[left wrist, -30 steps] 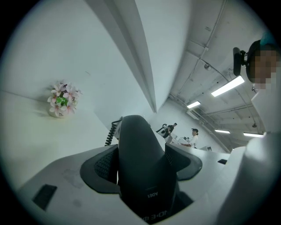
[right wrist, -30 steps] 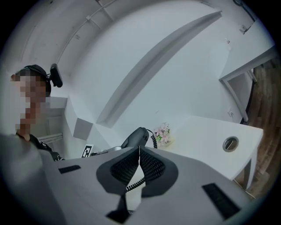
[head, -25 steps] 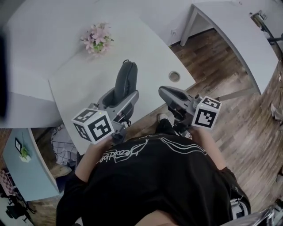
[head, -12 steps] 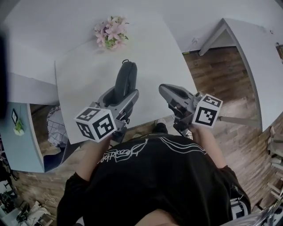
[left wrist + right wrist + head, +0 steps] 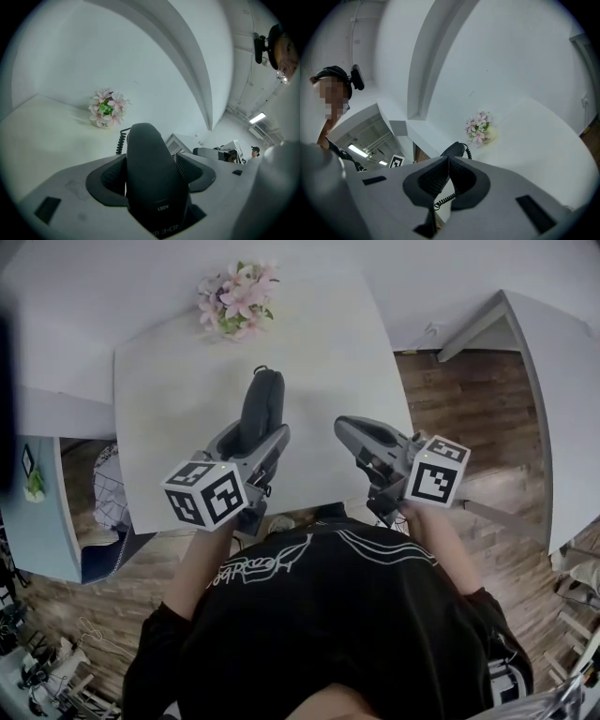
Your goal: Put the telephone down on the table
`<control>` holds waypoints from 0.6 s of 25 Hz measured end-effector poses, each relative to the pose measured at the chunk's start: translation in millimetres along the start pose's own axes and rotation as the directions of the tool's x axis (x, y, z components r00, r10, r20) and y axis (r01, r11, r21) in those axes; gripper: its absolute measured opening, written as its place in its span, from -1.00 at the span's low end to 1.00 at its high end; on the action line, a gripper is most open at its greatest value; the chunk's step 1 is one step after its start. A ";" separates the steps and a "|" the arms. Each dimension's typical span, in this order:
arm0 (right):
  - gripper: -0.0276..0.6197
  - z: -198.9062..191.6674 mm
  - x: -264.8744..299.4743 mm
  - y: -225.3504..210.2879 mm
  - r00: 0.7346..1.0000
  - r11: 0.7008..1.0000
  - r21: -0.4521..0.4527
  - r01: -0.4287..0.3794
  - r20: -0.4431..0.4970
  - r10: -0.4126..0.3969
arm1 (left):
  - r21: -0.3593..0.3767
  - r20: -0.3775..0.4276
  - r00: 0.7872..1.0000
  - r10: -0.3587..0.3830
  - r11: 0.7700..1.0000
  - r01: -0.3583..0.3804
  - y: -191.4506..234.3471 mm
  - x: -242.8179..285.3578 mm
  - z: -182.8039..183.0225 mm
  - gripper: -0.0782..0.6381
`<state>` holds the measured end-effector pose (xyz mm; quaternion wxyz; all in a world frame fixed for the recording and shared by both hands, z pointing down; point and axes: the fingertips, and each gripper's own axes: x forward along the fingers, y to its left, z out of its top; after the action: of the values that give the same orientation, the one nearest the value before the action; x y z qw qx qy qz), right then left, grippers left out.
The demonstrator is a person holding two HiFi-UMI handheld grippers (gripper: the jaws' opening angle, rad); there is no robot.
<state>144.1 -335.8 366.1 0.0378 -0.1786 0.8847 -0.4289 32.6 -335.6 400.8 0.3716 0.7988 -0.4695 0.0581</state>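
Head view: a person in a black top [image 5: 328, 615] holds the left gripper [image 5: 255, 448] over a white table [image 5: 169, 427]. Its jaws are clamped on a dark telephone handset [image 5: 262, 401], which points toward a small pot of pink flowers [image 5: 234, 298]. The right gripper [image 5: 349, 430] hangs over the table's near edge.

Left gripper view: both pads [image 5: 110, 176] press the handset's sides, and its coiled cord [image 5: 123, 137] shows beyond.

Right gripper view: the jaws are pressed together, holding nothing, with the handset and flowers showing beyond.

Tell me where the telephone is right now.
The telephone is left of centre in the head view, clamped in the left gripper over the table, pointing toward the flowers.
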 end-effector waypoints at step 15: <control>-0.79 -6.2 -9.2 -74.8 0.997 0.997 0.074 0.023 -0.069 -0.018 | -0.048 -0.100 0.990 0.104 0.993 -0.109 32.5 75.1 -40.1 0.09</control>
<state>172.6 -370.5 427.1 0.0100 -0.1713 0.8670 -0.4679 58.6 -371.9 480.2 0.4116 0.7587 -0.4941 0.1043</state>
